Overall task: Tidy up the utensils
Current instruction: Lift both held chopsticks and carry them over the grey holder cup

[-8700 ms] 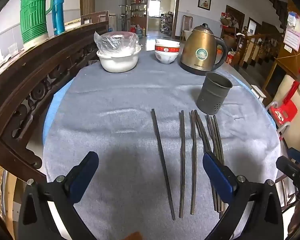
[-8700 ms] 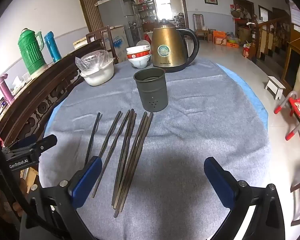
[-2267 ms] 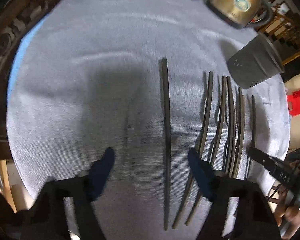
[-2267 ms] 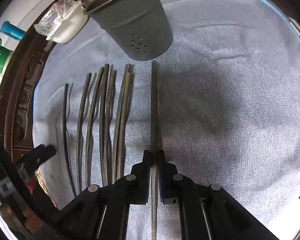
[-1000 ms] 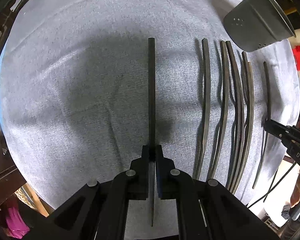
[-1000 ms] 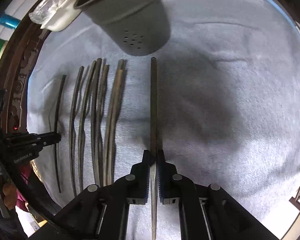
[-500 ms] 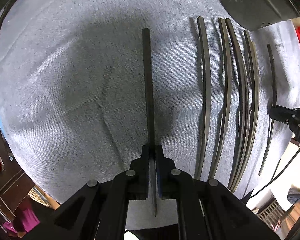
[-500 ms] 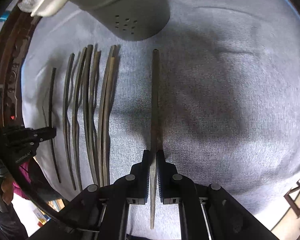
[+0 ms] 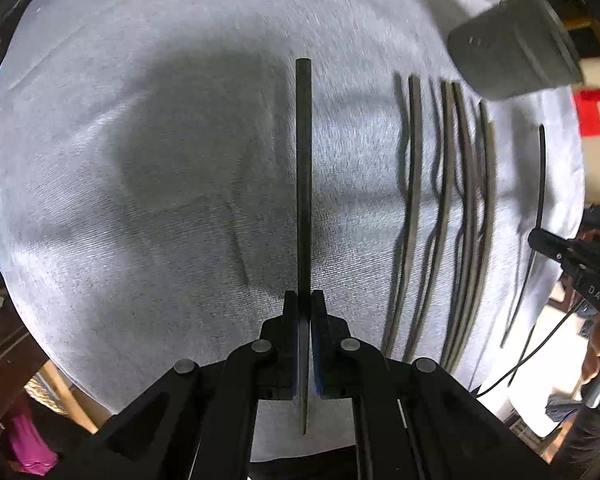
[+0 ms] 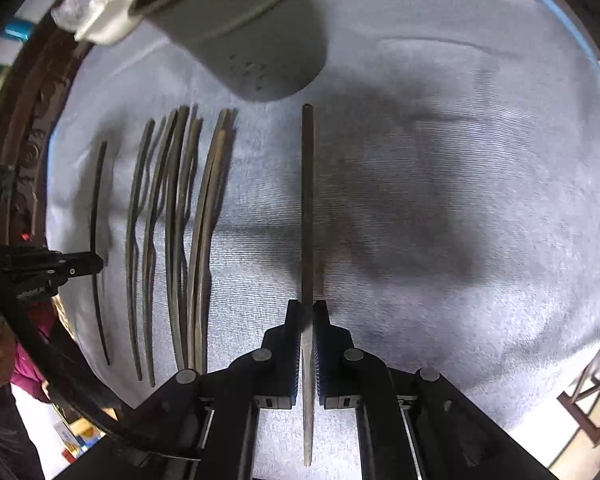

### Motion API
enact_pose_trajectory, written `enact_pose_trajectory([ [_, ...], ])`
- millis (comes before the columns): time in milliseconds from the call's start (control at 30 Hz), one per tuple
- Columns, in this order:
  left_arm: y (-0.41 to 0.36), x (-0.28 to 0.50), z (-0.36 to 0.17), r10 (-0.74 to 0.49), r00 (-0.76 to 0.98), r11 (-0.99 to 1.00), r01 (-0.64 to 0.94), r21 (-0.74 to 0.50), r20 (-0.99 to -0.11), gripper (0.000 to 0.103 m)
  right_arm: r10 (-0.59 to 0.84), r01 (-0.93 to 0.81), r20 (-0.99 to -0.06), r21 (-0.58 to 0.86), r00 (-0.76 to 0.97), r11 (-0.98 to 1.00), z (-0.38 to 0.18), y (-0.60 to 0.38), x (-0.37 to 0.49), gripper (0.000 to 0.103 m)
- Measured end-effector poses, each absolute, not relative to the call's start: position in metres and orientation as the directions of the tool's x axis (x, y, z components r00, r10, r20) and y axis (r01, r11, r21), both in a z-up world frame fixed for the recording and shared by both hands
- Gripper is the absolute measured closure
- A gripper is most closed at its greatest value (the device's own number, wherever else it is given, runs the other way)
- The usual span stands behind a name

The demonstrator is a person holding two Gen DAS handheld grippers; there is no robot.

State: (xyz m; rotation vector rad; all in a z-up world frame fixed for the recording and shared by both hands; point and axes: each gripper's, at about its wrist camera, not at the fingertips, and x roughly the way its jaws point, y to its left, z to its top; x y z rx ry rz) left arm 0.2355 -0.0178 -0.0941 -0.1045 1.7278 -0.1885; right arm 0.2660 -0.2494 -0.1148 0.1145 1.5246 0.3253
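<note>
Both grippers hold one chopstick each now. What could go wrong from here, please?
The left gripper and right gripper each pinch one chopstick near its thin end, so the long front part might swing or slip. The grey holder could tip if a chopstick tip hits its rim. The loose chopsticks lie close and could get knocked.

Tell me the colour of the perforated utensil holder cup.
Dark grey perforated utensil holder cup, clearest in the right wrist view.

Two claws are in view, the left claw [image 9: 305,308] and the right claw [image 10: 307,316], each pinching one chopstick [image 9: 303,184] [image 10: 307,208]. Loose chopsticks [image 10: 180,240] on the worktop overlap: at least five, exact number unclear. One grey holder [image 10: 252,40], one white bowl [image 10: 100,20]
</note>
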Motion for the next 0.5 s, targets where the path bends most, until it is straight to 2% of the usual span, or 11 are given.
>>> enact_pose_trajectory([
  [300,0.009,0.238,-0.034,-0.296,0.026,0.954,-0.047,-0.297,-0.955,0.097,0.372,-0.079,-0.911,0.363,0.180,0.928,-0.076,-0.294,0.251,0.097],
  [500,0.018,0.234,0.016,-0.353,0.250,0.923,-0.065,-0.379,-0.902,0.097,0.407,-0.045,-0.854,0.415,0.325,0.909,-0.041,-0.312,0.251,0.097],
])
